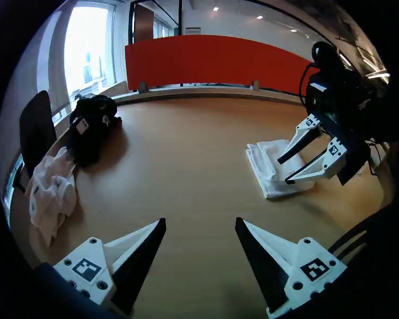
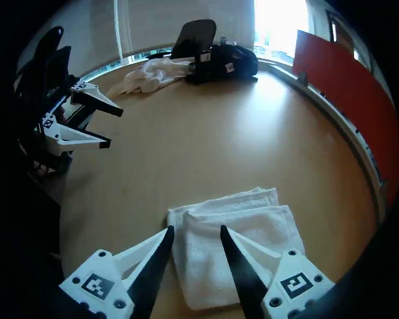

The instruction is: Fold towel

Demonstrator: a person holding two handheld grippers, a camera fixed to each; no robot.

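Towel [image 2: 242,223] folded, white, flat on wooden table [image 2: 210,143]; right gripper [image 2: 196,228] jaws partly spread over its near end, gripping nothing, contact unclear; left gripper [image 1: 200,220] spread wide, empty, well apart.

Table centre [image 1: 189,159] open; black bag [image 1: 90,127], crumpled cloths [image 1: 53,191] crowd one edge; towel [image 1: 263,170] opposite.

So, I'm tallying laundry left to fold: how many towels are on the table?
2: one folded towel by the right tool; one crumpled white heap beside the black bag. The heap may hide more.
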